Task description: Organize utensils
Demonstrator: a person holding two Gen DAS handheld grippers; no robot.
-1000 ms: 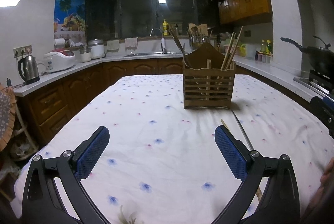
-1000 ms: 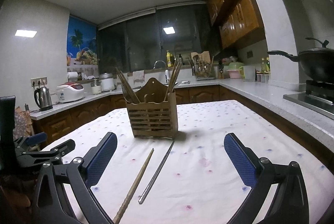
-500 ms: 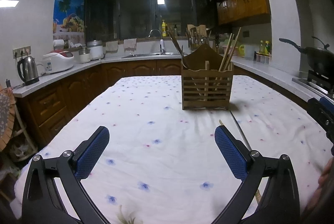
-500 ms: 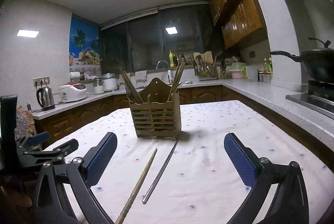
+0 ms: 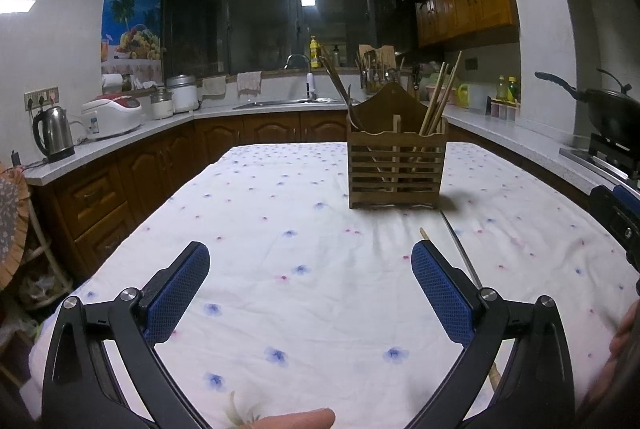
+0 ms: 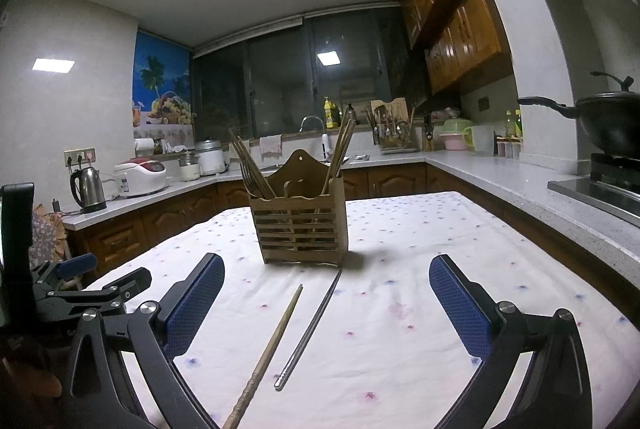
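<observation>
A slatted wooden utensil holder [image 6: 301,229] [image 5: 396,169] stands upright on the floral tablecloth, with chopsticks leaning in its two side compartments. In front of it lie a wooden chopstick [image 6: 268,353] [image 5: 424,235] and a metal chopstick [image 6: 310,329] [image 5: 460,249], side by side. My right gripper [image 6: 326,309] is open, above and around the near ends of both. My left gripper [image 5: 310,291] is open with nothing in it, left of the chopsticks; its right finger [image 5: 440,293] hides part of the wooden one.
The cloth-covered table [image 5: 260,213] has counters on three sides: a kettle [image 5: 54,133] and rice cooker [image 5: 112,117] on the left, a sink [image 5: 292,103] at the back, a wok [image 6: 608,125] on a stove at the right. A fingertip [image 5: 296,419] shows at the bottom.
Both views have drifted slightly; the holder and chopsticks sit a little further right in the right wrist view. Both grippers stay open and the chopsticks still lie on the cloth.
</observation>
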